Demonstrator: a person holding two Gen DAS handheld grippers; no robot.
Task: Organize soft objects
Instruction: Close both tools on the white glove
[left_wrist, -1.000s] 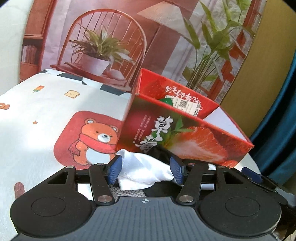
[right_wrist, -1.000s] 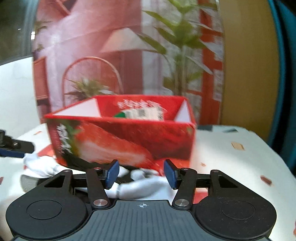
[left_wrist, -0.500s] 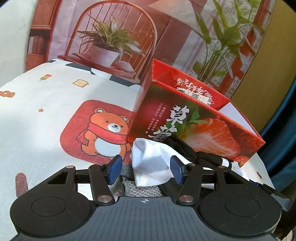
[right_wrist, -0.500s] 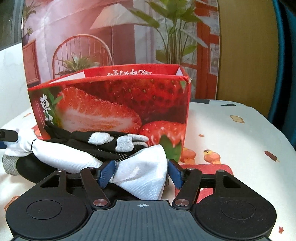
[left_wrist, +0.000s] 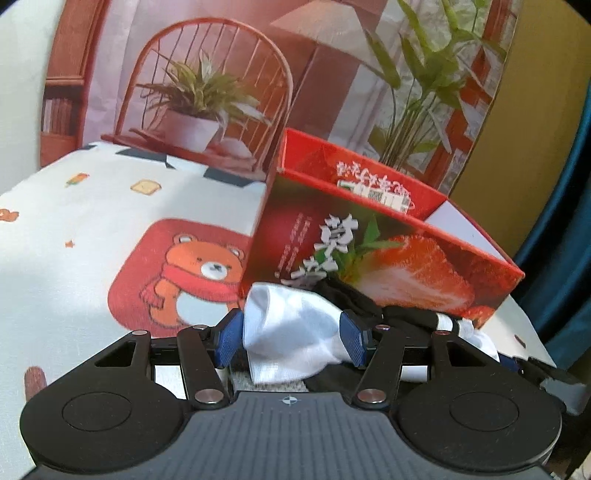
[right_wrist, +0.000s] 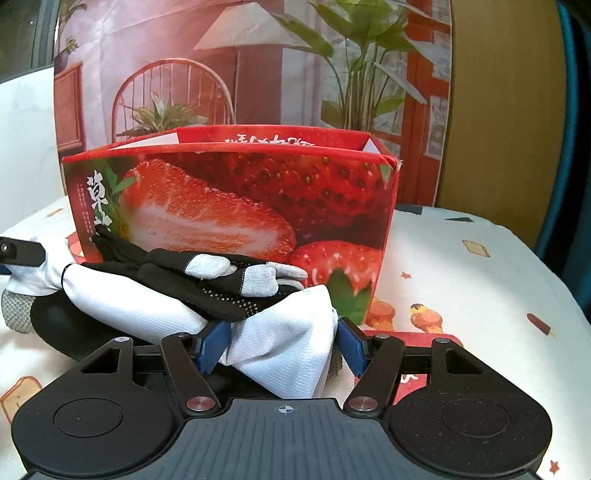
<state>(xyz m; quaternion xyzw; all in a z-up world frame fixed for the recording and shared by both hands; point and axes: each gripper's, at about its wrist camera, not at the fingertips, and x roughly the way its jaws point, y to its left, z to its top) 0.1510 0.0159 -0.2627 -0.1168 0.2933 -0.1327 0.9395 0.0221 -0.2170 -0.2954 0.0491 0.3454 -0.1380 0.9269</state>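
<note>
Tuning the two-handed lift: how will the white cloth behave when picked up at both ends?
Likely floppy: the white cloth is creased and pinched mid-length, so it should sag between grips. Probably light, being thin knit. The black glove draped over it may ride up or slide off.

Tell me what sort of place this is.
Probably a staged home tabletop: a cartoon-print tablecloth carries a red strawberry box and a pile with a white cloth and black gloves, before a printed backdrop picturing a room.

White cloth (right_wrist: 280, 343) under black gloves (right_wrist: 207, 280) — heaped before strawberry box (right_wrist: 236, 199)
</note>
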